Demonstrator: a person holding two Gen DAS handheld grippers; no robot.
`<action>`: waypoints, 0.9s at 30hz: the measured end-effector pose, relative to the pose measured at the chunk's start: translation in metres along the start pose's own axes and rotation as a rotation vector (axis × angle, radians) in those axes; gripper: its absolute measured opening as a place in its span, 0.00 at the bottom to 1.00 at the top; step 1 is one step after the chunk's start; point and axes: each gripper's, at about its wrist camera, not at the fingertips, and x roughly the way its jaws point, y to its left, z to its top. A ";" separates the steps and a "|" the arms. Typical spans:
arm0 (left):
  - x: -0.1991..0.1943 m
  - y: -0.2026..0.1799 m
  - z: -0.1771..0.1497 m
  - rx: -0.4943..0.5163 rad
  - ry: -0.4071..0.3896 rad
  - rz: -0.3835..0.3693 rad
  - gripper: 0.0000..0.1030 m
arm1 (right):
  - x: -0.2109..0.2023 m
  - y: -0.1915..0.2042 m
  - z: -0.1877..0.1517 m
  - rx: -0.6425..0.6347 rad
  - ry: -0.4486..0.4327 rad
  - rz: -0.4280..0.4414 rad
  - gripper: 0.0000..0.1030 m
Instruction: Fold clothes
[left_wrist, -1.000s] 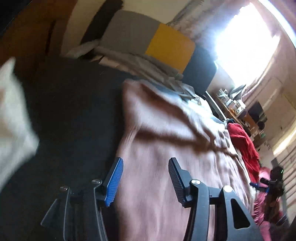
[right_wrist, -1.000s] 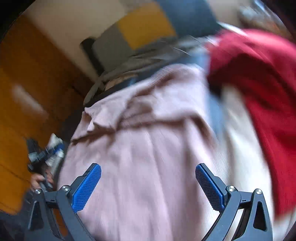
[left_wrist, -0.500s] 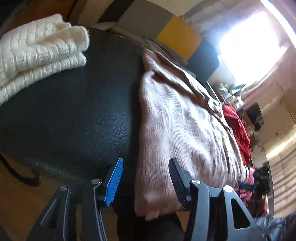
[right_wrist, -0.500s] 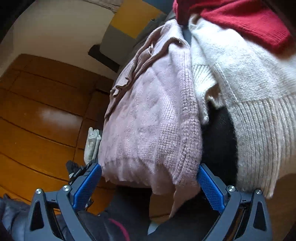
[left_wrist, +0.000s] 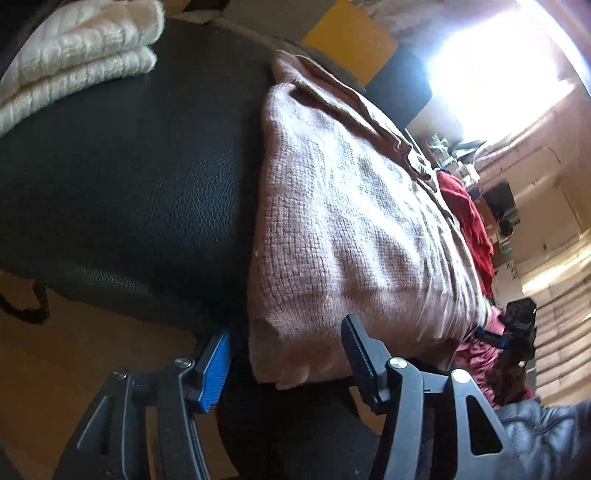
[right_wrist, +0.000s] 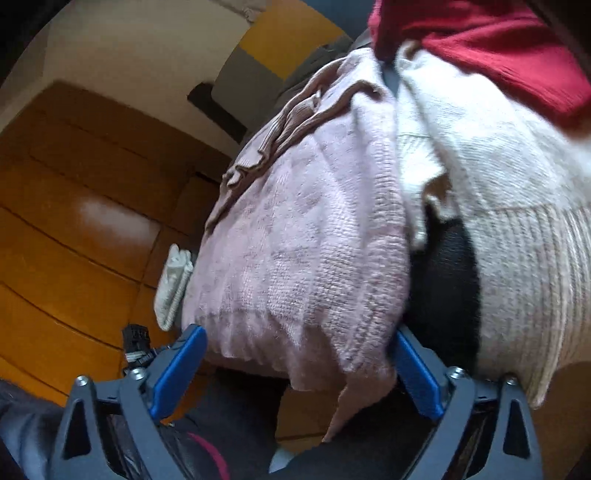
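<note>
Both grippers have dropped to the near hem of the pink sweater (left_wrist: 354, 229), which overhangs the black seat's (left_wrist: 122, 177) front edge. Left gripper (left_wrist: 286, 363), jaws just widened, and right gripper (right_wrist: 299, 369) straddle the hem unclamped. Bare seat lies left; a cream sweater (right_wrist: 498, 192) crowds the right.

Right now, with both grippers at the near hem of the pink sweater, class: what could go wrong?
1. The pink sweater overhangs the black seat; a weak pinch could let it slide off.
2. The right gripper sits beside the cream sweater, which may get caught.
3. The left gripper, jaws just opening, straddles only a corner, so the fold may skew.
</note>
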 end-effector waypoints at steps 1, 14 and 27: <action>-0.001 0.000 0.001 -0.015 0.002 -0.015 0.53 | 0.002 0.004 0.001 -0.021 0.024 -0.021 0.99; 0.008 -0.018 0.010 -0.007 0.034 0.058 0.50 | -0.012 -0.018 -0.008 0.041 -0.002 -0.200 0.11; 0.000 -0.025 0.012 0.018 0.083 0.108 0.08 | -0.008 -0.009 -0.002 -0.061 0.046 -0.268 0.13</action>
